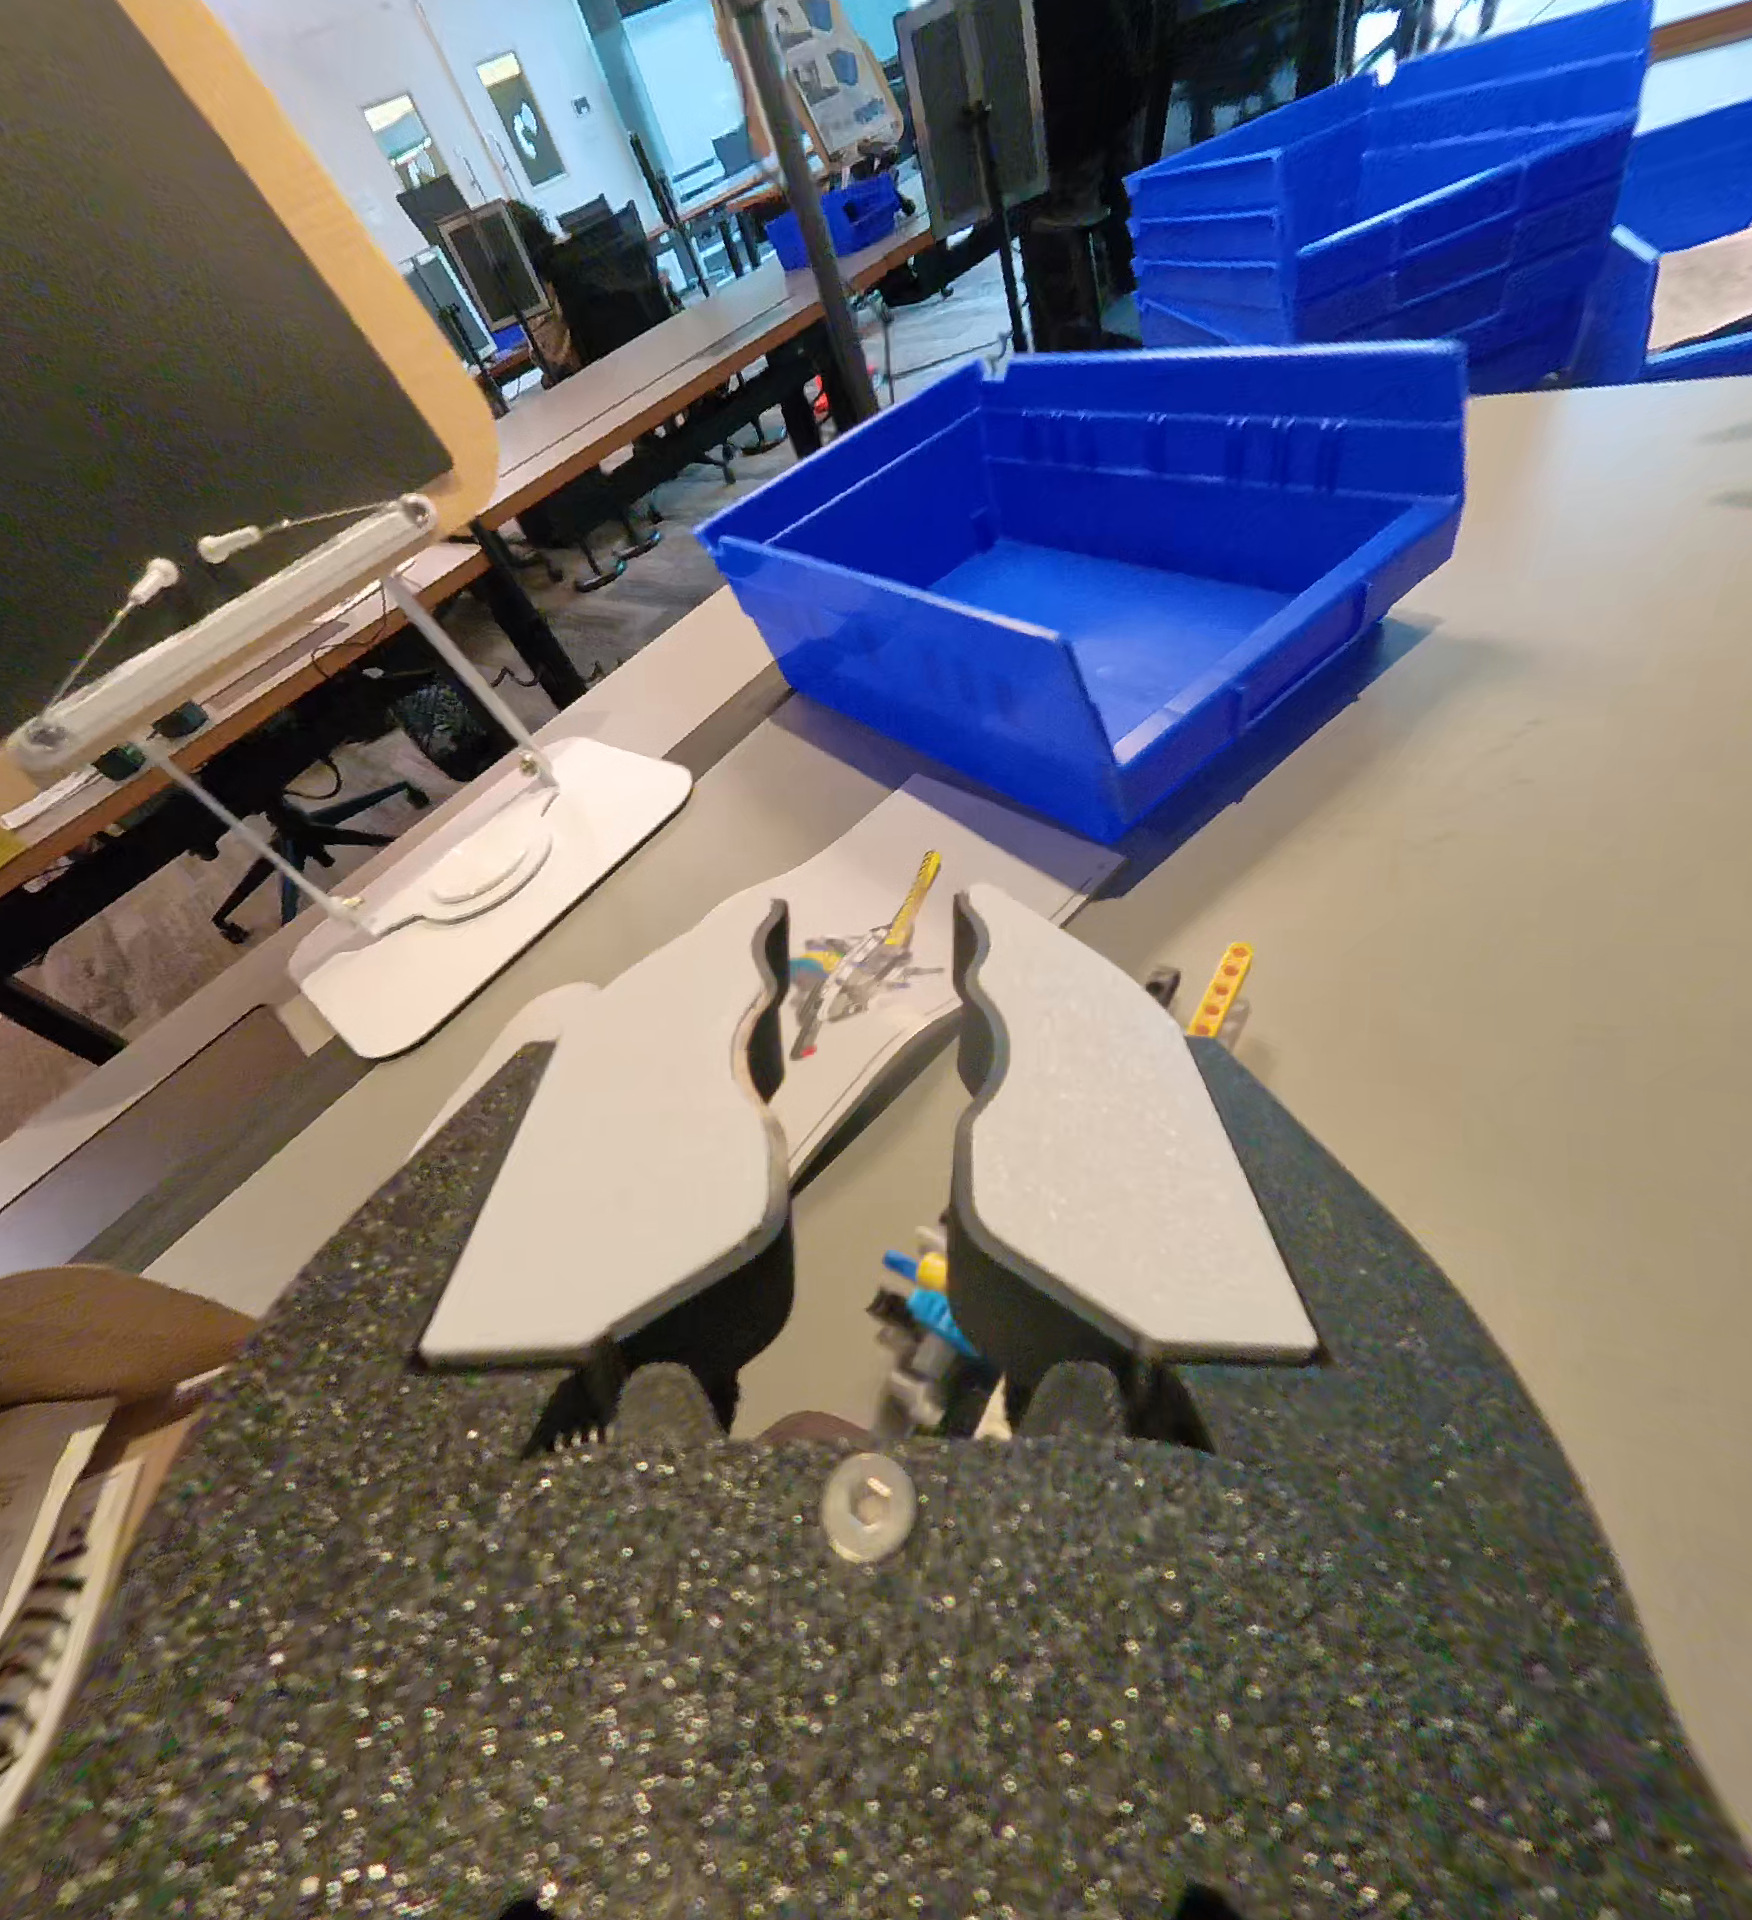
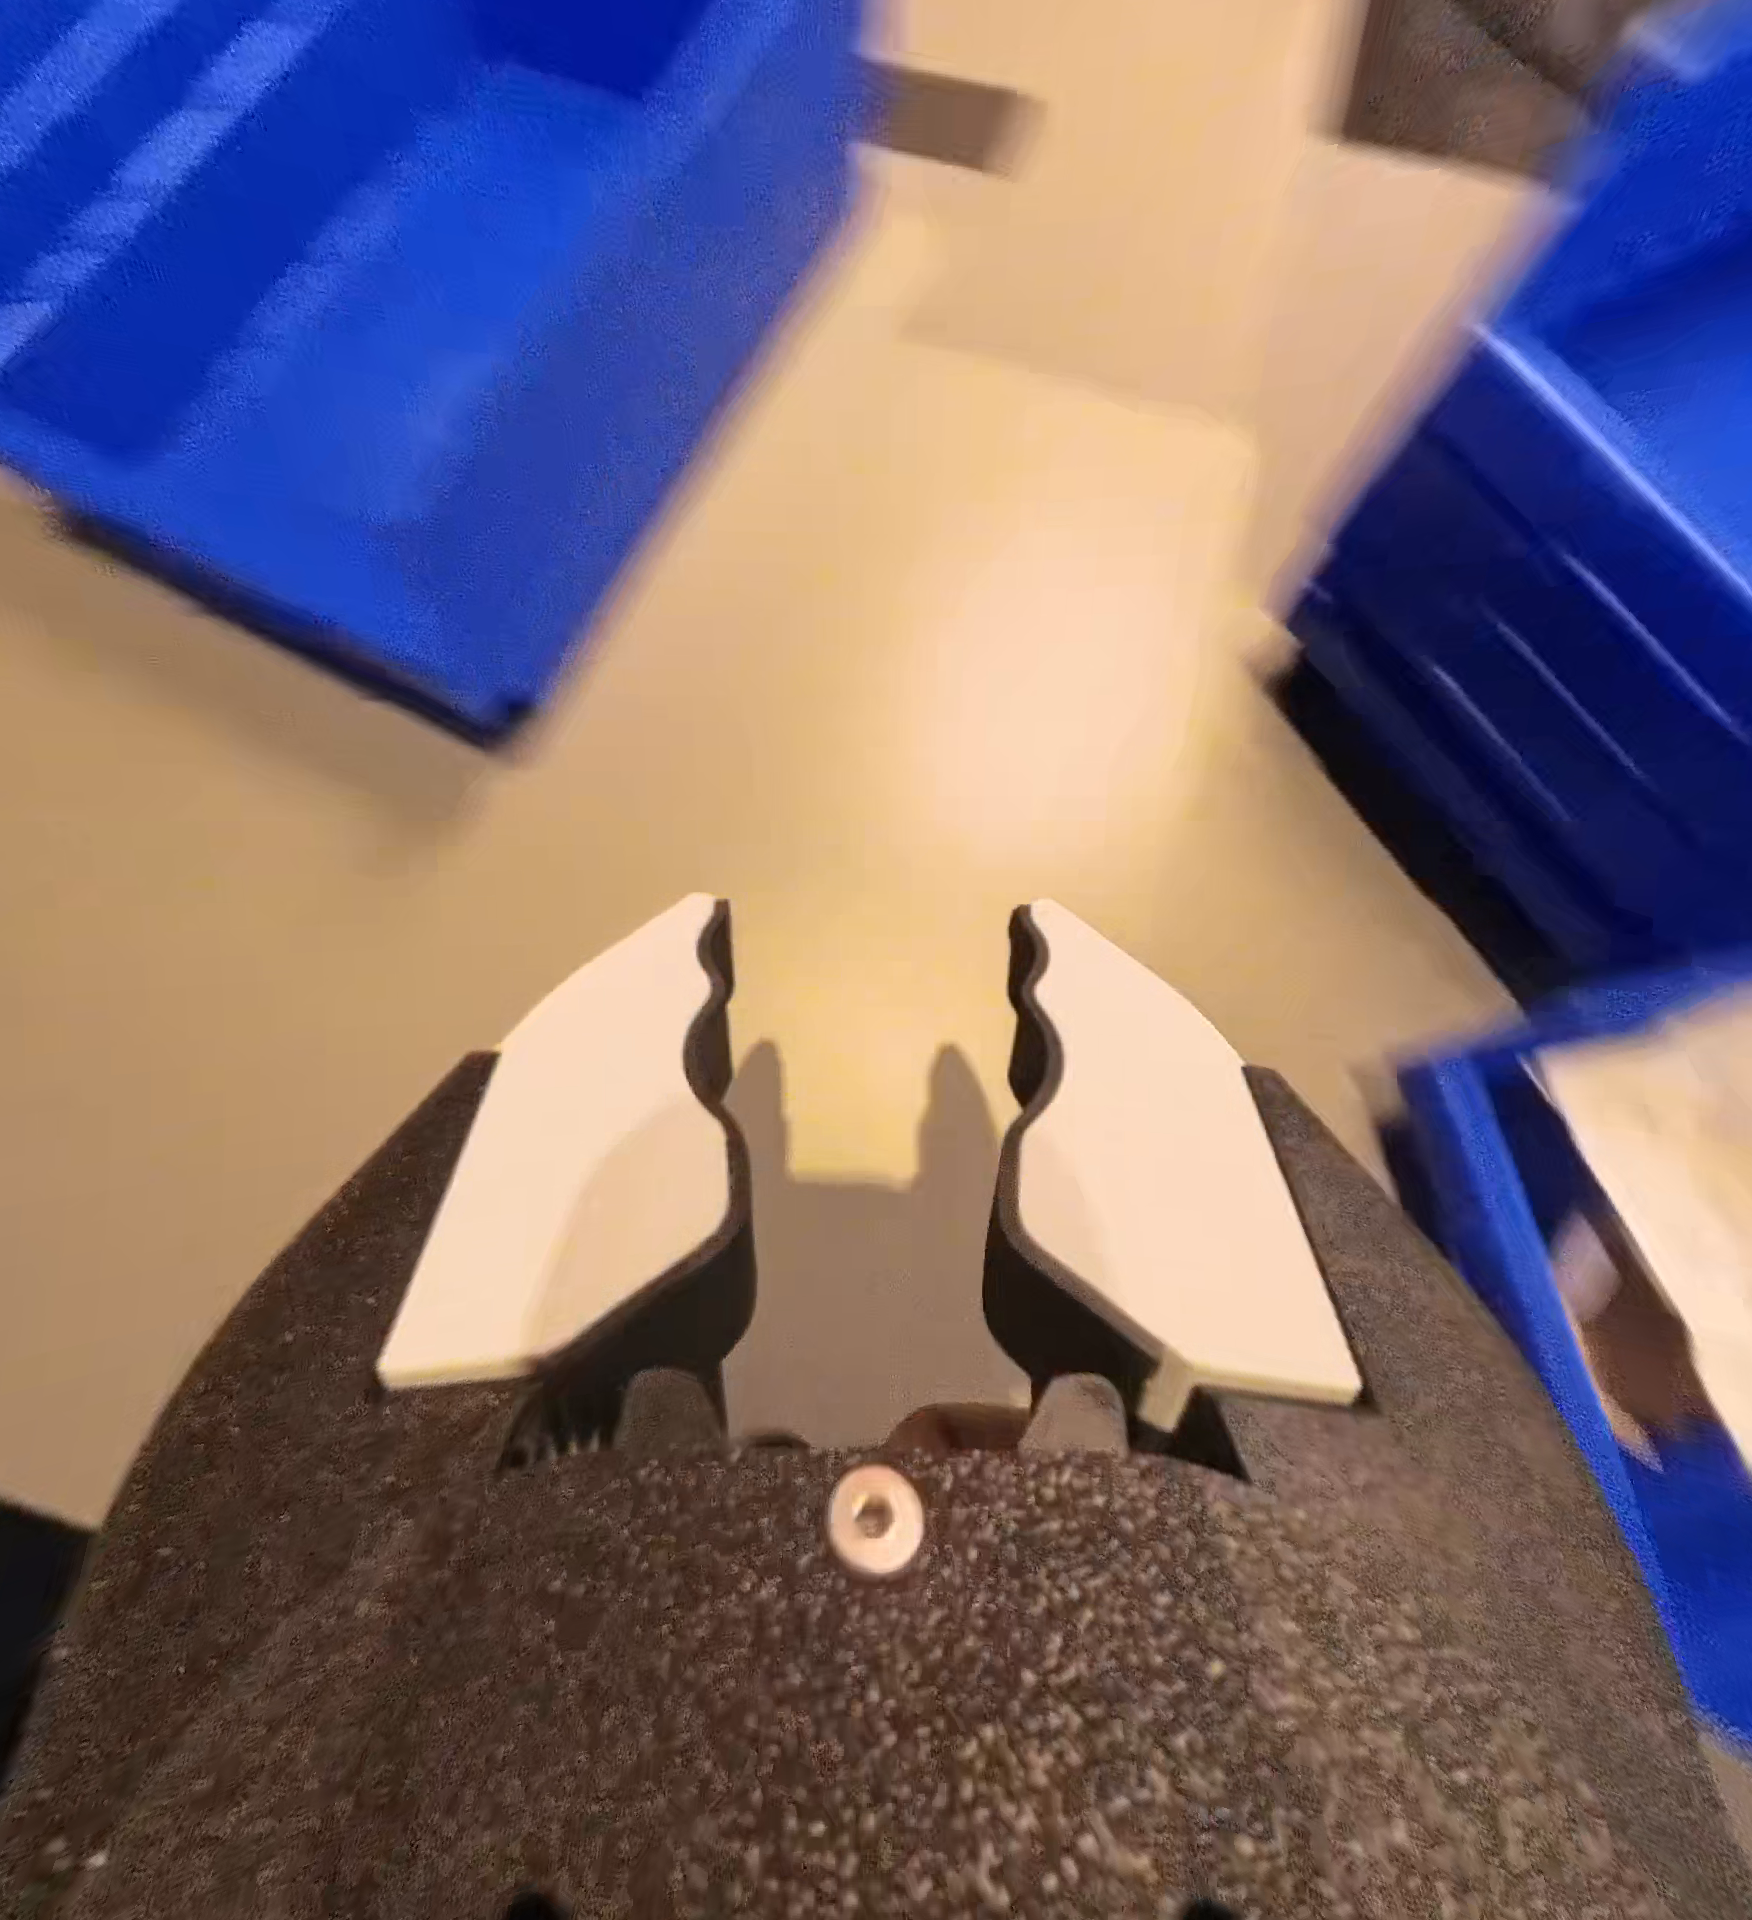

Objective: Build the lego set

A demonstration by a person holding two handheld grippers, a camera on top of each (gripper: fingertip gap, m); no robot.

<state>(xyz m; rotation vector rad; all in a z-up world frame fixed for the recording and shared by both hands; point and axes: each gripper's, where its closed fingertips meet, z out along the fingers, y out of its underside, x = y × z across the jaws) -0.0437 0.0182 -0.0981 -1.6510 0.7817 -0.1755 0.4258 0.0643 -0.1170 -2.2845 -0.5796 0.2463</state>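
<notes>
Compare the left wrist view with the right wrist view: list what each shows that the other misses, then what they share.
Only the left wrist view shows the instruction sheet, a yellow beam, small lego pieces seen low between the open left tongs, a white stand and the office behind. Only the right wrist view, heavily blurred, shows the right tongs, open and empty, and a bin holding paper at right. Both show the pale table and a blue bin; whether it is the same bin, I cannot tell.

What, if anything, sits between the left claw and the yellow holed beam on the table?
Nothing visible. The open left claw hovers over the instruction sheet; the yellow beam lies just beyond its right finger on bare table.
</notes>
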